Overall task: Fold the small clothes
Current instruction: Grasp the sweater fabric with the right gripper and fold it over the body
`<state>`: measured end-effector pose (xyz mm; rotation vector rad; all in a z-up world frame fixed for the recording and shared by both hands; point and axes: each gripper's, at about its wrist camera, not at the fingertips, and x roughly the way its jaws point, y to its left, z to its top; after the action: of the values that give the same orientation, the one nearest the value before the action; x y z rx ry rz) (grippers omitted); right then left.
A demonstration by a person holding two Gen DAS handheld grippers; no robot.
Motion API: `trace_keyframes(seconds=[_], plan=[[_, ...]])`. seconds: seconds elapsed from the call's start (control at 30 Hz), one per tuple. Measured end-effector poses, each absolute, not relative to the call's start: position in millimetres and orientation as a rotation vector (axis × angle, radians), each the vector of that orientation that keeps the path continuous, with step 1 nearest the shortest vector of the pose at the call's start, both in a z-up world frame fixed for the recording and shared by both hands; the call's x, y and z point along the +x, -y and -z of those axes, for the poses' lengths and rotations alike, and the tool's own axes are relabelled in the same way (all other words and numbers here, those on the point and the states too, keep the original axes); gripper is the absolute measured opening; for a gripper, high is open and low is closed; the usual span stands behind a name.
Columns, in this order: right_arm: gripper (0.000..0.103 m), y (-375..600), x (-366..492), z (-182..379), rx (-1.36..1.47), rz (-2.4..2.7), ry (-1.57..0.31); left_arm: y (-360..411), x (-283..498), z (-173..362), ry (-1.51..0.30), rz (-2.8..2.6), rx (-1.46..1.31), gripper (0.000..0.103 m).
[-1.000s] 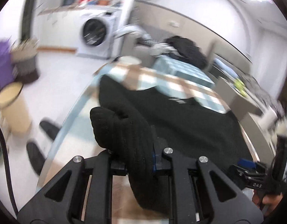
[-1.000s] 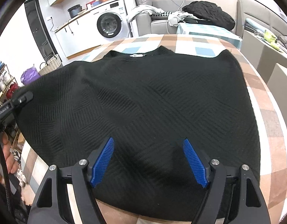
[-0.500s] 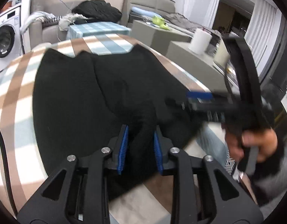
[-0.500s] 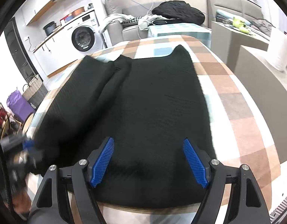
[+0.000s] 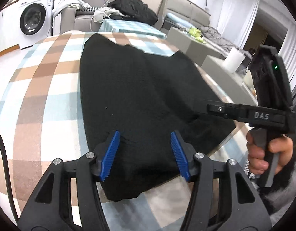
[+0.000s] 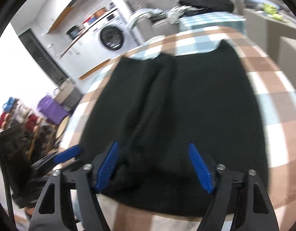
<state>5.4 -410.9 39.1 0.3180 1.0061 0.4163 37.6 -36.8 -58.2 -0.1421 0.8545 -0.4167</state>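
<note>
A lived-in room: a white washing machine (image 5: 33,20) stands far left, and a grey sofa (image 5: 80,17) piled with dark clothes lies beyond a round tabletop (image 5: 42,88) in brown, white and blue checks. A black knit garment (image 5: 140,96) lies spread across the tabletop, one side folded inward. The left gripper (image 5: 145,153) jaws are opening and the right gripper (image 6: 153,166) jaws closing, each pair standing apart over the garment's near hem without pinching it.

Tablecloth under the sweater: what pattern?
Checked tablecloth in brown, white and pale blue squares; clearest in the left wrist view.
</note>
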Motion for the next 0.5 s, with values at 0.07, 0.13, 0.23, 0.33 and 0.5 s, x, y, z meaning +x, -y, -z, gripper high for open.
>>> trace_keyframes(seconds=[0.07,0.13,0.23,0.33,0.5], plan=[[0.053,402.0,7.9,-28.2,0.371,-0.473,-1.055,32.1,34.6,60.8,-0.856,0.422,-0.154,0.053],[0.034,396.1,11.8,-16.3,0.4,-0.489,-1.112,25.7,32.4,59.7,-0.843,0.423,-0.175,0.053],[0.01,399.6,10.3,-16.9,0.456,-0.517,-1.1,21.0,31.1,54.6,-0.823,0.405,-0.2,0.053],[0.009,412.7,-0.4,-39.6,0.573,-0.611,-0.992,11.2,32.4,47.1,-0.803,0.381,-0.211,0.053],[0.009,423.9,-5.9,-19.5,0.514,-0.489,-1.111,12.2,38.2,57.6,-0.848,0.36,-0.162,0.054]])
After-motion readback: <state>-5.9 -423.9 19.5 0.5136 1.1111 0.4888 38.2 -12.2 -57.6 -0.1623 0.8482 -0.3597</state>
